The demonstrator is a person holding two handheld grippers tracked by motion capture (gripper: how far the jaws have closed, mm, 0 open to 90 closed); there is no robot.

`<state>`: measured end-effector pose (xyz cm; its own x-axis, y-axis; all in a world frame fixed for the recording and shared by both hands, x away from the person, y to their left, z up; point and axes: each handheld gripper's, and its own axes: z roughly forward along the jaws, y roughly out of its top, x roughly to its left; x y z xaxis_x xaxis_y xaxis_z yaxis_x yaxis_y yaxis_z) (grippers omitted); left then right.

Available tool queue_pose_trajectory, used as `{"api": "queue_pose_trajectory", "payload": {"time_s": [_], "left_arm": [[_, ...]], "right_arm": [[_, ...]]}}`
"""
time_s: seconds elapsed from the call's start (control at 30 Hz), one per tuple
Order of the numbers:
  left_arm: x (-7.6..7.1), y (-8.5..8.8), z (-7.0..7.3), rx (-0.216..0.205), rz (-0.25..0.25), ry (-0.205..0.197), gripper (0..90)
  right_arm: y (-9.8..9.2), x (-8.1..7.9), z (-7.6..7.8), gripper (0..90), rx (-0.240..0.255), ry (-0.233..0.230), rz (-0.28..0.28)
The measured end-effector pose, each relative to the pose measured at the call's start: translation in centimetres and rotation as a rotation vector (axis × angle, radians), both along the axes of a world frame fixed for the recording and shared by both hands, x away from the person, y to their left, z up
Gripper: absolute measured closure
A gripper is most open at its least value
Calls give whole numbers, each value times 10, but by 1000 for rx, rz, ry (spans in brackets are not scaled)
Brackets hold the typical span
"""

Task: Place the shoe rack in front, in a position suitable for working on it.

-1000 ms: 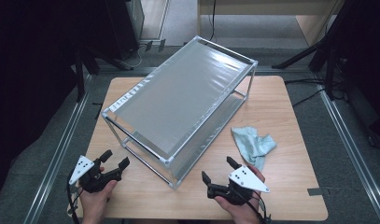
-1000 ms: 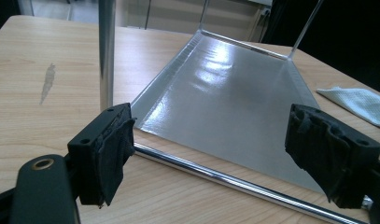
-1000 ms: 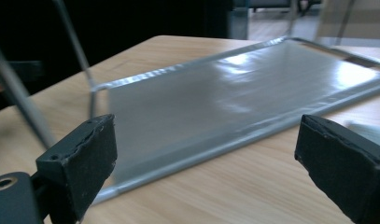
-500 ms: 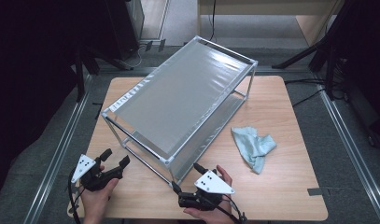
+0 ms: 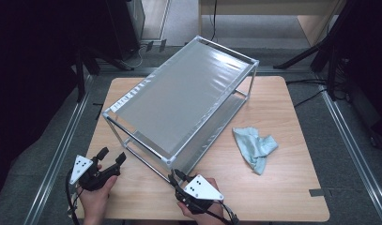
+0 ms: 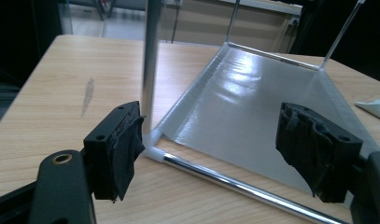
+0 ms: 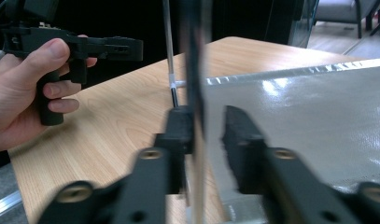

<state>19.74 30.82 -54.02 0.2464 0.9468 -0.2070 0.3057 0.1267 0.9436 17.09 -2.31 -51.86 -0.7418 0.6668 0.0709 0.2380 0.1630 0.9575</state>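
Your right gripper (image 5: 175, 177) sits at the near corner post (image 7: 195, 70) of the metal-framed rack (image 5: 188, 96); its jaws have just been closing and stand narrowly apart astride that post, one pad against it. Your left gripper (image 5: 111, 159) rests near the table's (image 5: 282, 187) front-left edge, jaws wide and empty, just beside the rack's left corner. A blue cloth (image 5: 254, 146) lies to the rack's right.

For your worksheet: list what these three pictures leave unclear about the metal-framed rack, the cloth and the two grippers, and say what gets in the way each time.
- Right gripper, right gripper view: blur hides whether its pads press the silver upright post between the closing jaws.
- Same grip, high view: the grey three-cornered plate covers it.
- Crumpled pale blue cloth, left gripper view: cut off by the edge.
- Lower shelf of the two-tier silver rack, high view: mostly under the top sheet.
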Motion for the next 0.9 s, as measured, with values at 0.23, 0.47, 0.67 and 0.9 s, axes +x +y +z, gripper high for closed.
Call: {"api": "queue_pose_trajectory", "payload": {"time_s": [0.23,0.47,0.67,0.9], "left_arm": [[4,2,-2,11,49,11,338],[17,-3,-1,-3,52,11,451],[27,-11,0,-6,5,7,532],[28,-22,2,83,-96,-26,802]], "right_arm": [[-12,-1,0,809,3,11,26],[-37,-5,-1,808,22,21,18],[-57,-9,-1,806,33,28,38],[-72,-9,1,807,22,26,37]]}}
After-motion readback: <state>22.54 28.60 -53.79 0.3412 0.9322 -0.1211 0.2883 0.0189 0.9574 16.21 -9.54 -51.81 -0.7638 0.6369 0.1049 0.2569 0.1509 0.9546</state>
